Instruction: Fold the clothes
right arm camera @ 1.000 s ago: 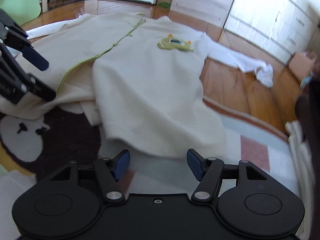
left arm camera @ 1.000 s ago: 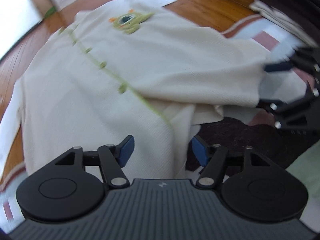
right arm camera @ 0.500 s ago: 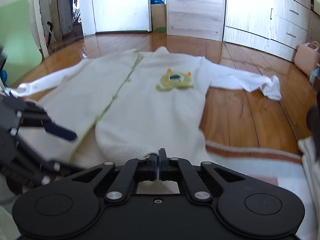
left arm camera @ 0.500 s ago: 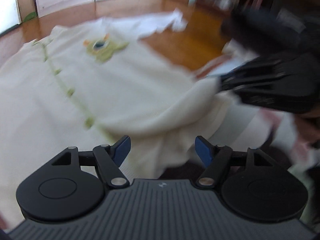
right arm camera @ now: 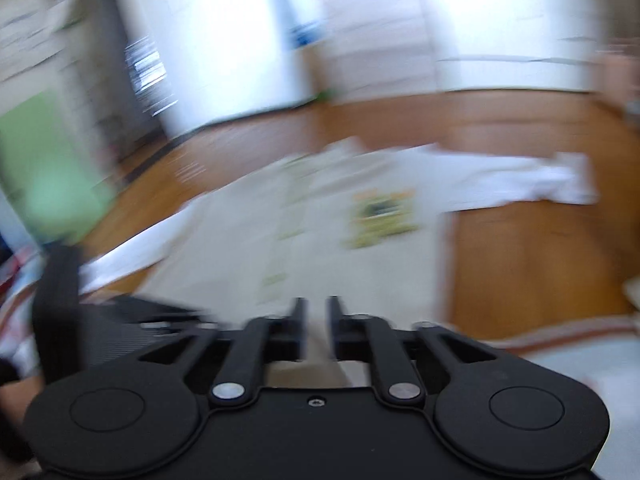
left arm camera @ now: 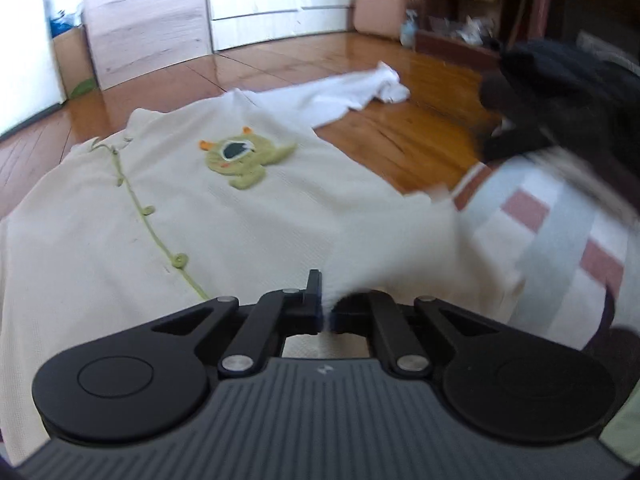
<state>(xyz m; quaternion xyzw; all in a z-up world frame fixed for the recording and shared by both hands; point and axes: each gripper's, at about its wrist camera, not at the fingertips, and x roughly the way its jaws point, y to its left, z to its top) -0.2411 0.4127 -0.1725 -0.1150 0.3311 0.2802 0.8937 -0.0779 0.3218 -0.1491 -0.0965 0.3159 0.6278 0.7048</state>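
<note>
A cream cardigan with a green monster patch and a green button edge lies spread over the floor and rug. My left gripper is shut on its near hem. One white sleeve stretches away to the right. The right wrist view is heavily blurred. There my right gripper holds the cardigan near its hem, with cream cloth showing between the nearly closed fingers. The patch and sleeve lie beyond. A dark blur at left looks like my left gripper.
Wooden floor surrounds the cardigan. A striped rug lies at the right. A dark blurred mass sits above the rug. A pink bag and white cupboards stand at the back. A green chair is at far left.
A second ago both grippers were open. The right one shut on the hem first, then the left. The right view has since swung and blurred, and the hem sits straighter.
</note>
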